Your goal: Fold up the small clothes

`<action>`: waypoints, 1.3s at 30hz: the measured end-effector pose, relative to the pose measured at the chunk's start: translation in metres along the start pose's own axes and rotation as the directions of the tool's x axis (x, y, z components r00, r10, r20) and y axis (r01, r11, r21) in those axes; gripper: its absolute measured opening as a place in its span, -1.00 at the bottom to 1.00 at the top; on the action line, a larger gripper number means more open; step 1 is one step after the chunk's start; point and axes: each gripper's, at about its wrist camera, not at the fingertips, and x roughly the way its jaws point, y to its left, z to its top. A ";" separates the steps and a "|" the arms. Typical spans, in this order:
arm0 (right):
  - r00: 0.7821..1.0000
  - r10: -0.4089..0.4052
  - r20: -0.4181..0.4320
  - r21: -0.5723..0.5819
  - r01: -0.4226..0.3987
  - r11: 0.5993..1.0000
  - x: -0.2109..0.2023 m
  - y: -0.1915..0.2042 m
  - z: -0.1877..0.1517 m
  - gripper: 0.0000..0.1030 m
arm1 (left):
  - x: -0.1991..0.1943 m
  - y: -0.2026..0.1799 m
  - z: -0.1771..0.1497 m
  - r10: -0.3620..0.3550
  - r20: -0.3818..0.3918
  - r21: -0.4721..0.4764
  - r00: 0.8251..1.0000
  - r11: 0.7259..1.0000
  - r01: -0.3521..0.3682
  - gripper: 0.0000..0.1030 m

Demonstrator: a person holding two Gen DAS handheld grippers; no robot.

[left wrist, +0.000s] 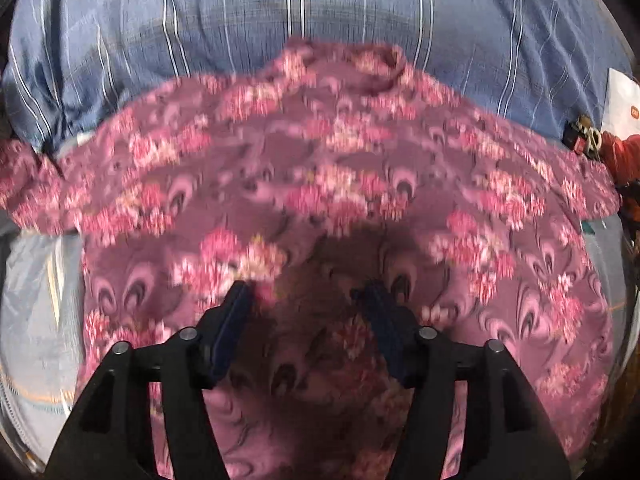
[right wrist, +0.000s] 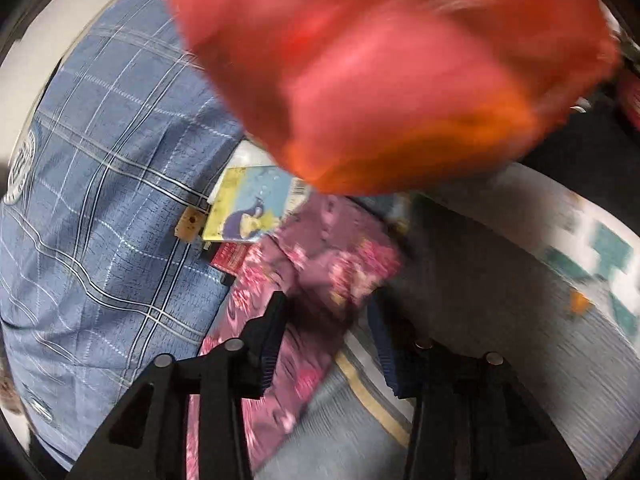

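The floral purple garment [left wrist: 320, 184] lies spread over a blue plaid sheet [left wrist: 240, 16], filling the middle of the left wrist view. An orange-red cloth [right wrist: 380, 64] fills the right view's top. The left gripper [left wrist: 306, 292] and right gripper [right wrist: 330, 308] hang above the garment, fingers apart, holding nothing.

Each gripper, the left gripper [left wrist: 306, 294] and the right gripper [right wrist: 328, 312], has black angular arms with round silver screws and dark blue ribbed pads [left wrist: 236, 312], and behind the right one looms a red-orange sleeve [right wrist: 384, 80].
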 end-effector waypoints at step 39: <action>0.813 0.315 -0.490 -0.464 -0.549 0.695 -0.033 0.359 -0.360 -0.90 | 0.002 0.136 0.047 -0.264 -0.023 -0.269 0.964 0.930 0.248 0.24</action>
